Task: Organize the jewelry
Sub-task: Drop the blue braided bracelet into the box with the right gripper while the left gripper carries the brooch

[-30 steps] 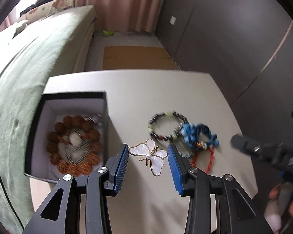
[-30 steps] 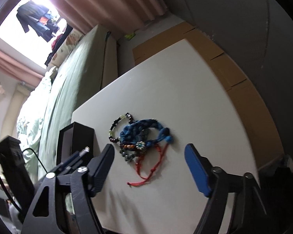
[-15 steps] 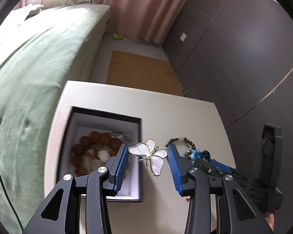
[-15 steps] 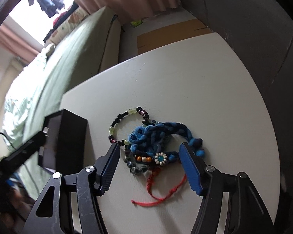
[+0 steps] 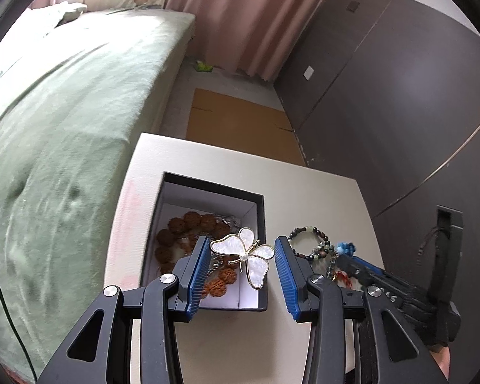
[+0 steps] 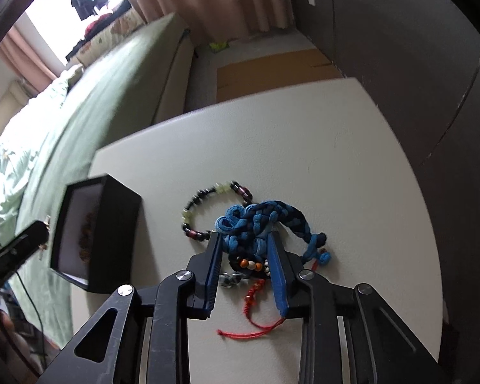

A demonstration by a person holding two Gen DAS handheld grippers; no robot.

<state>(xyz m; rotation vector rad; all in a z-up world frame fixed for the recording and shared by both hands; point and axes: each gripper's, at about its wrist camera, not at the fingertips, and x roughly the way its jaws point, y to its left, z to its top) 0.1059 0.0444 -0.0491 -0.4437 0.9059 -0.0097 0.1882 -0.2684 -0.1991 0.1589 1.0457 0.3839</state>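
A white butterfly brooch (image 5: 249, 256) with a gold rim hangs between the blue pads of my left gripper (image 5: 241, 244), which is shut on it. It hovers over the open black box (image 5: 214, 188), where a brown bead bracelet (image 5: 182, 224) lies. My right gripper (image 6: 244, 240) is low over the jewelry pile on the white table (image 6: 304, 144). Its jaws are closing, and both pads touch the blue braided bracelet (image 6: 256, 220) between them. A dark and green bead bracelet (image 6: 201, 198) lies just behind, and a red cord (image 6: 256, 316) trails toward me.
The black box (image 6: 112, 224) stands at the table's left edge, next to a green bed (image 5: 64, 112). Brown cardboard (image 5: 236, 124) lies on the floor beyond the table. A dark wardrobe wall (image 5: 400, 96) runs along the right. My left gripper's tip (image 6: 19, 246) shows beside the box.
The left gripper carried the brooch from over the table to above the box. The right gripper moved onto the blue braid and its jaws narrowed around it.
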